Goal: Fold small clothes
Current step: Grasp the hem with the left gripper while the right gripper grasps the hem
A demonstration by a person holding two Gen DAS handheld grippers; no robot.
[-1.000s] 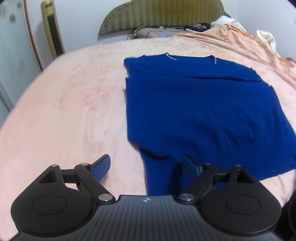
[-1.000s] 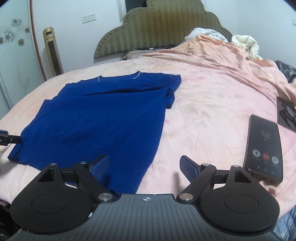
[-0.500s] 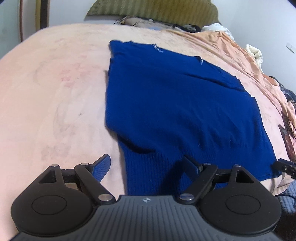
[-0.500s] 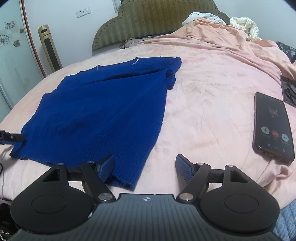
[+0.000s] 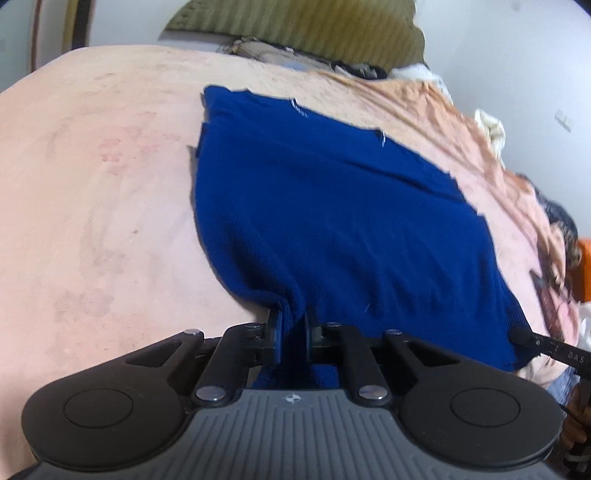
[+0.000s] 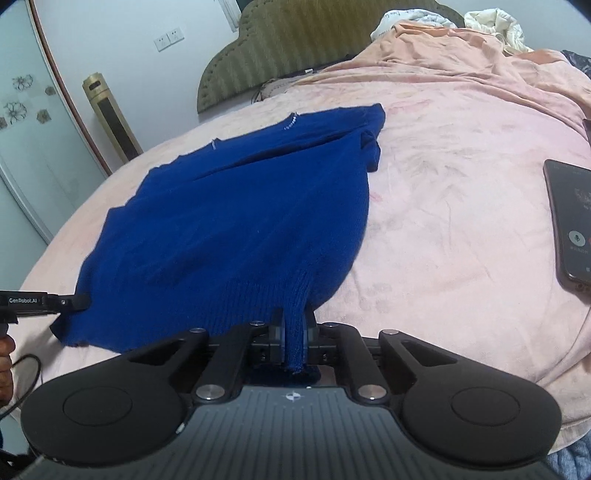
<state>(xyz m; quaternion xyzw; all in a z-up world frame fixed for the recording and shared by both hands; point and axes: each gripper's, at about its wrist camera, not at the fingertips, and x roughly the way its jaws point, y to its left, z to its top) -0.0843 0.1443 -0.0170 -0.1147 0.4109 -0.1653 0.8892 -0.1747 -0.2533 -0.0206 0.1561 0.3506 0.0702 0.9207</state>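
Observation:
A dark blue knit sweater [image 5: 332, 221] lies flat on the pink bedsheet [image 5: 92, 203], its neckline toward the headboard. My left gripper [image 5: 293, 332] is closing its jaws on the near left corner of the ribbed hem, and the fabric bunches up between the pads. In the right wrist view the same blue sweater [image 6: 240, 229] spreads to the left. My right gripper [image 6: 294, 332] is closing on the hem's near right corner, a pinched fold standing between its pads. The other gripper's tip shows at each view's edge, the right gripper [image 5: 524, 338] and the left gripper [image 6: 79, 301].
A phone [image 6: 570, 221] with a lit call screen lies on the sheet to the right. A crumpled peach blanket [image 6: 480, 66] and white cloth [image 6: 495, 22] pile up near the olive headboard [image 6: 314, 48]. A tall gold tower fan [image 6: 110, 118] stands by the wall.
Both grippers went from wide open to closed on the sweater's hem, one at each near corner. The hem now puckers up at both pinch points. Both views tilted slightly.

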